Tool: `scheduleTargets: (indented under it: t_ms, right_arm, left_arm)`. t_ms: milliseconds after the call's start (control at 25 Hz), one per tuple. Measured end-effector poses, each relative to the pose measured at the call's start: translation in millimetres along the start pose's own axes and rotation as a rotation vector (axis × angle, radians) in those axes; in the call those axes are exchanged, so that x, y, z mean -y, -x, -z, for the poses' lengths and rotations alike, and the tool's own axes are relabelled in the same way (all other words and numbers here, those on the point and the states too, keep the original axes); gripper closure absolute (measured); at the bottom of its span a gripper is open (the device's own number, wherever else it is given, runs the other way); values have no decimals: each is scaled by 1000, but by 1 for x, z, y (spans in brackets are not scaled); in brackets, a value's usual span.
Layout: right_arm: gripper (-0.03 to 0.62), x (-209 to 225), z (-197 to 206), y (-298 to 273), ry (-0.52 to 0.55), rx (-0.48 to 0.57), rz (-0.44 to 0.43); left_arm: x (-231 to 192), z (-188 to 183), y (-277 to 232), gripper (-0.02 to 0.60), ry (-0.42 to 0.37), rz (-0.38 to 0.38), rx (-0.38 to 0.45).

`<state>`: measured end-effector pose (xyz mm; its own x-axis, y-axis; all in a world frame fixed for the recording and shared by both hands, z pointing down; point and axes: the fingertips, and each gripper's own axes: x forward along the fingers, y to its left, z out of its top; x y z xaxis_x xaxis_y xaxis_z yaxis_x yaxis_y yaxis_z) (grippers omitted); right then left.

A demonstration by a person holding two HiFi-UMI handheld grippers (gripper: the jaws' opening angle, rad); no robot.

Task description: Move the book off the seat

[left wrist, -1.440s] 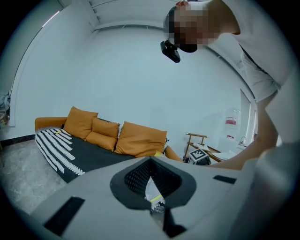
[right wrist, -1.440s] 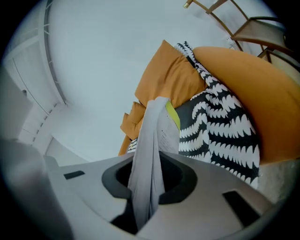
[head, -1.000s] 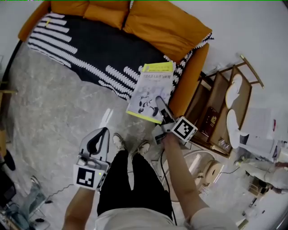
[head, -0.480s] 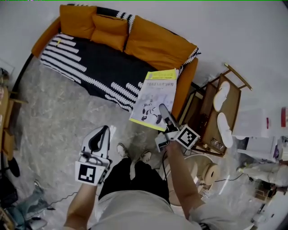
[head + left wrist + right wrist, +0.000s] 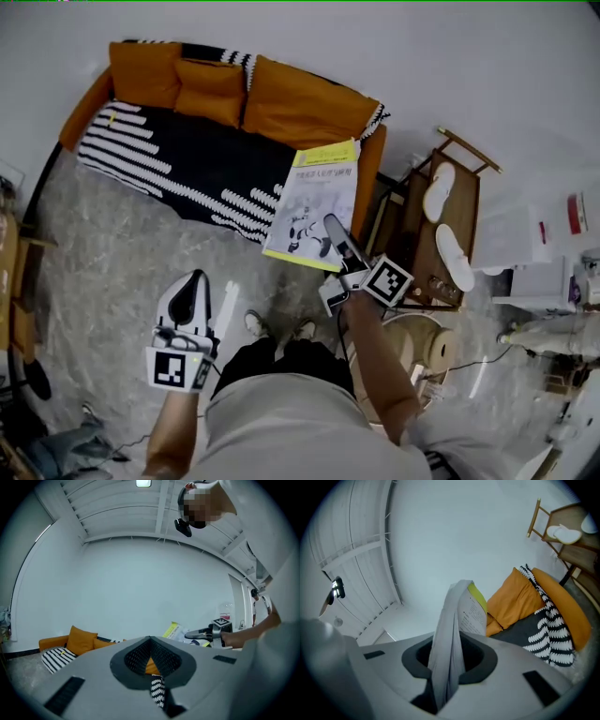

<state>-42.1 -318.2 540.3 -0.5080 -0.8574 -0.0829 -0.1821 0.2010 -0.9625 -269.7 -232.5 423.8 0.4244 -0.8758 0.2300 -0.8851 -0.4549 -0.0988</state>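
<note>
The book (image 5: pixel 317 199), white with a yellow band along its top, hangs in the air before the right end of the orange sofa (image 5: pixel 305 94), clear of the seat. My right gripper (image 5: pixel 336 234) is shut on its lower edge. In the right gripper view the book (image 5: pixel 461 611) stands edge-on between the pads of that gripper (image 5: pixel 449 654), pages fanned slightly. My left gripper (image 5: pixel 192 298) hangs low at the left over the floor, shut and holding nothing. In its own view the left gripper (image 5: pixel 150 640) points toward the sofa (image 5: pixel 79 641).
A black-and-white striped blanket (image 5: pixel 183 150) covers the sofa seat. To the right of the sofa stands a wooden rack (image 5: pixel 412 225) with white slippers (image 5: pixel 437 192) on it. A round wooden stool (image 5: pixel 420 342) stands near my right arm. The person's feet (image 5: pixel 249 323) are on the marble floor.
The sofa has slid up and away in the head view as the person stepped back. The book stays clamped in the right gripper. The left gripper has sunk slightly lower.
</note>
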Motion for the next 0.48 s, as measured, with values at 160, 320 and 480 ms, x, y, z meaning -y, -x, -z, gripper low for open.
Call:
scheduleTargets:
  t_ms: [160,320,480]
  right_arm:
    - [502,-10,-12,8,16,53,-2]
    - [502,-14,-20,38,-10,139,23]
    - [502,-14,-30,75,-25,234,71]
  left_arm:
    - [-1,3,-9,566,16,45,-2]
    - [15,13,-23,566,21,144,-26]
    - [37,19,-55,566,13,283,-52]
